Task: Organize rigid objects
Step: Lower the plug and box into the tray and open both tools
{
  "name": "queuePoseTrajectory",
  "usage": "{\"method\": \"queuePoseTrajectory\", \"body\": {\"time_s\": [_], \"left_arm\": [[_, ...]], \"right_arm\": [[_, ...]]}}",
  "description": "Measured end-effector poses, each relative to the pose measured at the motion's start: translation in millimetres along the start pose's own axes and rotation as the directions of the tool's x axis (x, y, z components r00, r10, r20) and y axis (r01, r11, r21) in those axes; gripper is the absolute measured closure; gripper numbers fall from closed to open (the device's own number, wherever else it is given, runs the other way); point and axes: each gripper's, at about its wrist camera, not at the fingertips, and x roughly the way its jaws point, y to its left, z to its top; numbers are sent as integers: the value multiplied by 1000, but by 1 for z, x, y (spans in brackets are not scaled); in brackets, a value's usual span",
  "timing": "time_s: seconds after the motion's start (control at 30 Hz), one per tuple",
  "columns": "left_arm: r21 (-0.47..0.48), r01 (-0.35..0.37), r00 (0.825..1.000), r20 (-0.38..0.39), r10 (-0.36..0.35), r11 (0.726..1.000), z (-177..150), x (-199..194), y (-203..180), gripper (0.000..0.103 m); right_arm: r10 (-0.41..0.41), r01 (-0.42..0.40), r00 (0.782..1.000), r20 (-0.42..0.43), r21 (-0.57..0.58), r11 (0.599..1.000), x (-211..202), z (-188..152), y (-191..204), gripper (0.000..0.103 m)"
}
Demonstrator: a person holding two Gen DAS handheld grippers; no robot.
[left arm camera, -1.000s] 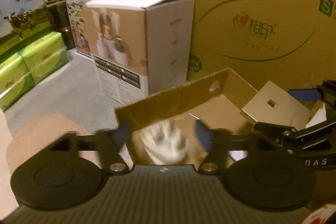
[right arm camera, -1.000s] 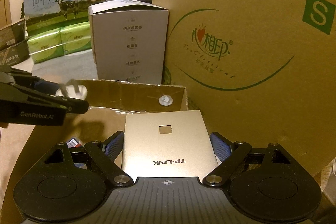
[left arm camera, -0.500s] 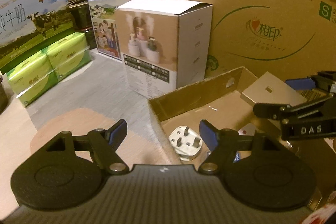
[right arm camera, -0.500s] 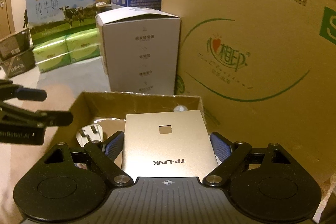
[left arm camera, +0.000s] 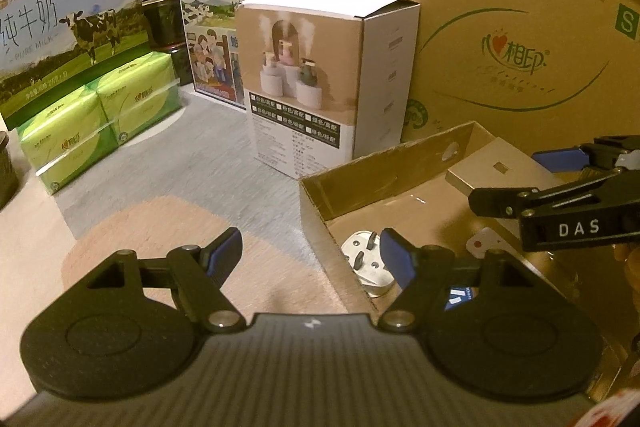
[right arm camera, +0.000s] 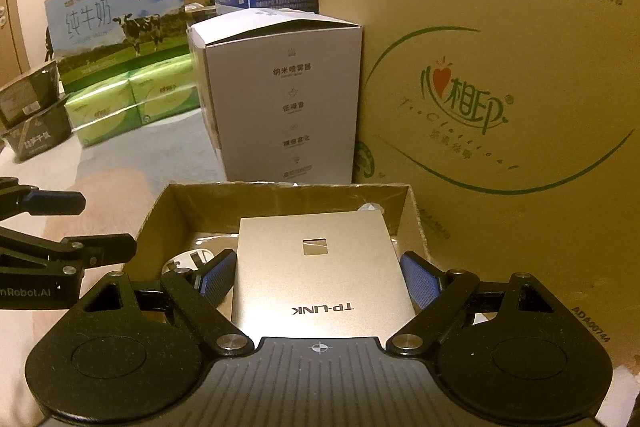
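Left gripper (left arm camera: 312, 259) fingers apart, empty; right gripper (right arm camera: 318, 279) gripping.

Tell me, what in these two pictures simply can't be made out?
- White plug: its right part sits behind the left gripper's finger in the left view.
- Small red-dotted card: half covered by the right gripper's black arm.
- Open box floor: mostly hidden under the TP-LINK box in the right view.
- TP-LINK box grip: unclear whether the pads press.

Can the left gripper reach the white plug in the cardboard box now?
Probably yes. The left gripper is open and empty, the white plug lies uncovered just inside the cardboard box, whose top is open.
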Motion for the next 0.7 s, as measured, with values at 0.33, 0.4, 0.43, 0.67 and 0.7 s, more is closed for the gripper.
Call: {"method": "queuePoseTrajectory", "body": {"time_s": [0.33,0.4,0.43,0.67,0.7], "left_arm": [[-15,-7,1000,0,7,1000,-5,4,8,30],[-18,-7,1000,0,7,1000,-6,4,9,29],[-20,-5,1000,1,5,1000,-7,3,10,28],[-33,-6,1000,10,7,999,-13,-4,10,14],[-35,-7,1000,10,8,999,-14,-6,10,13]], "right_arm": [[31,-31,999,14,56,998,11,4,1,16],[51,-54,998,31,79,995,14,4,-1,16],[67,-70,997,38,82,994,15,3,-1,16],[32,-38,997,66,91,995,3,-6,-5,11],[27,-32,998,64,89,996,0,-7,-6,11]]}}
